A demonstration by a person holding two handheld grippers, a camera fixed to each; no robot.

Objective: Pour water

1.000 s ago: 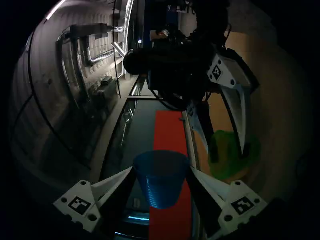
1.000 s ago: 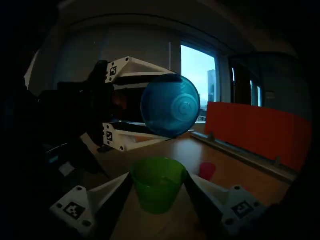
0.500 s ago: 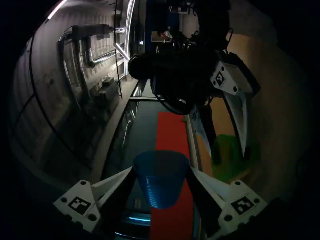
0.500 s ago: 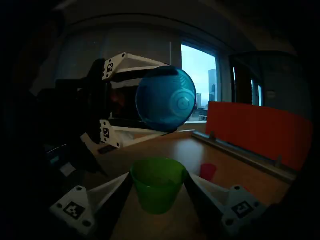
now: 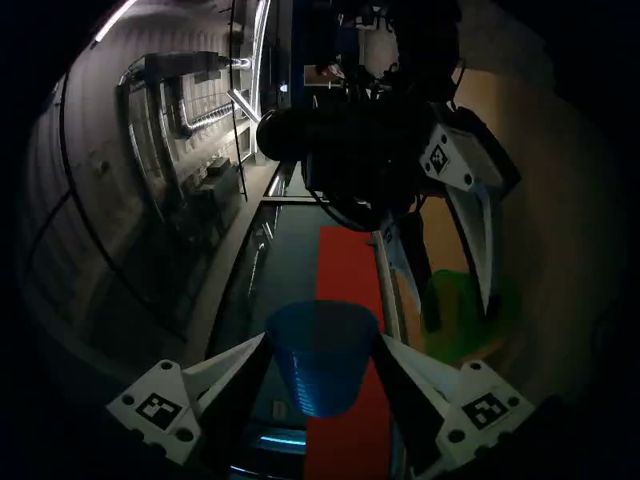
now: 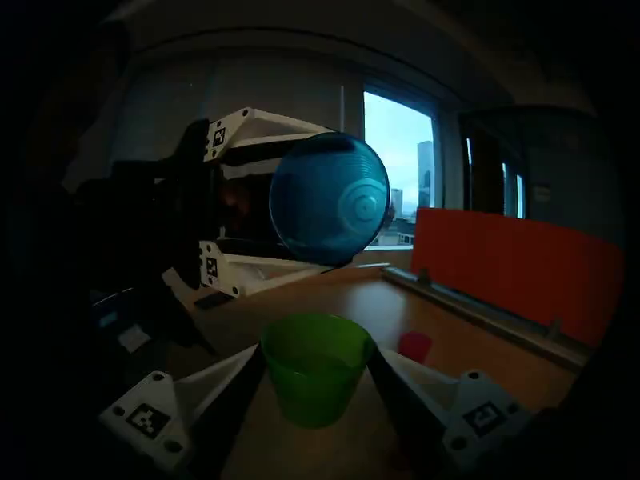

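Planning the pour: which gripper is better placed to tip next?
Left, likely: the left gripper holds the ribbed blue plastic cup raised on its side, higher than the upright green plastic cup in the right gripper.

— Where are we?
— We'd say an office: we see a long wooden desk (image 6: 448,320), a red divider panel (image 6: 512,256) along its far edge, and a big window (image 6: 396,152) facing tall towers (image 6: 425,180).

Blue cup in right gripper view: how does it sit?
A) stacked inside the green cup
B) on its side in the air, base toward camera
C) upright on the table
B: the blue cup shows its round base to the camera, well above the table.
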